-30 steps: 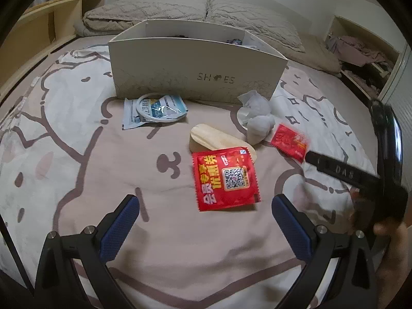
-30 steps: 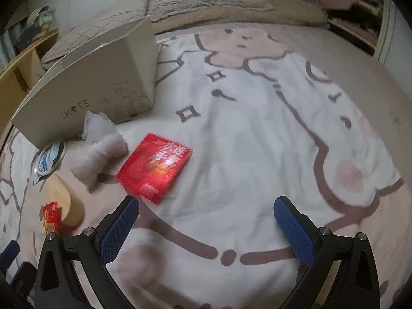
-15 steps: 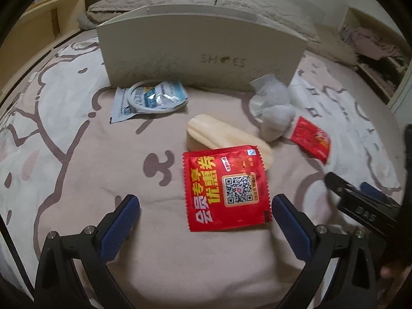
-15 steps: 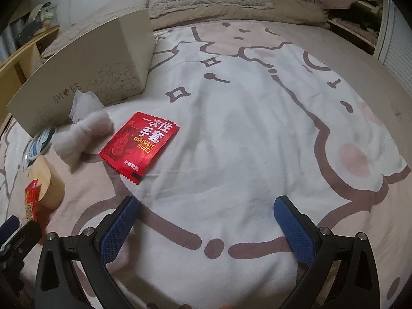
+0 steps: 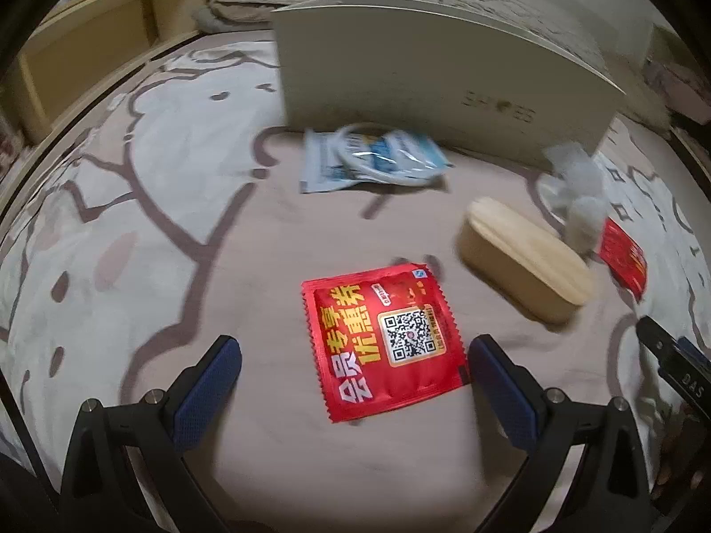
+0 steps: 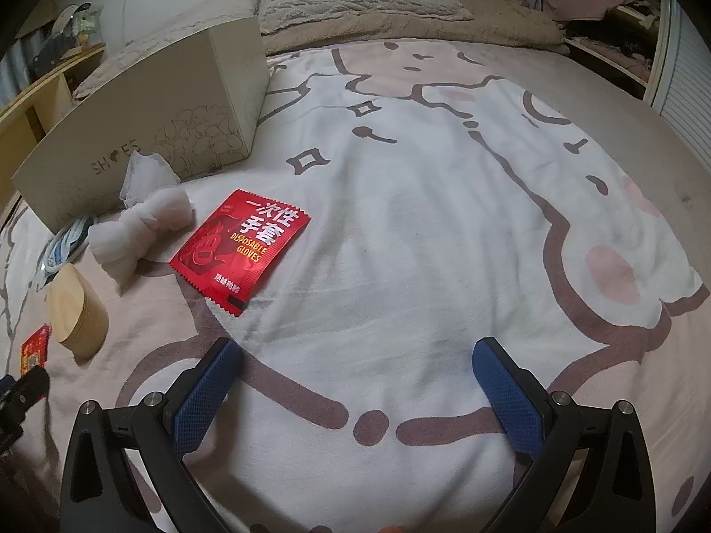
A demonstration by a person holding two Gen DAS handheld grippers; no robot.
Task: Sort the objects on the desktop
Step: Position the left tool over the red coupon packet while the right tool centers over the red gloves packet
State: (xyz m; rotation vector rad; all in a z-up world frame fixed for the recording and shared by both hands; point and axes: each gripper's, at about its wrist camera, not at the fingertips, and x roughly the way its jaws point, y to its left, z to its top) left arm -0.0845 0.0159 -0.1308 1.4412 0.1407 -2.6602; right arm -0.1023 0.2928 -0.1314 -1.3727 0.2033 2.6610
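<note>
Presently both tongs stand apart and empty: left tongs (image 5: 354, 371) flank a red packet (image 5: 383, 343) on the bed (image 5: 133, 240); right tongs (image 6: 357, 375) near a glove packet (image 6: 240, 244).

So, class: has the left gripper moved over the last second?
Yes. The left gripper has moved forward; the QR-code packet and shoe box now loom nearer.

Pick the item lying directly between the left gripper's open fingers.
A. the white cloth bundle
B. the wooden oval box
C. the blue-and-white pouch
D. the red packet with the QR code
D: in the left wrist view the red packet with the QR code lies flat on the bedspread between the open fingers of the left gripper.
</note>
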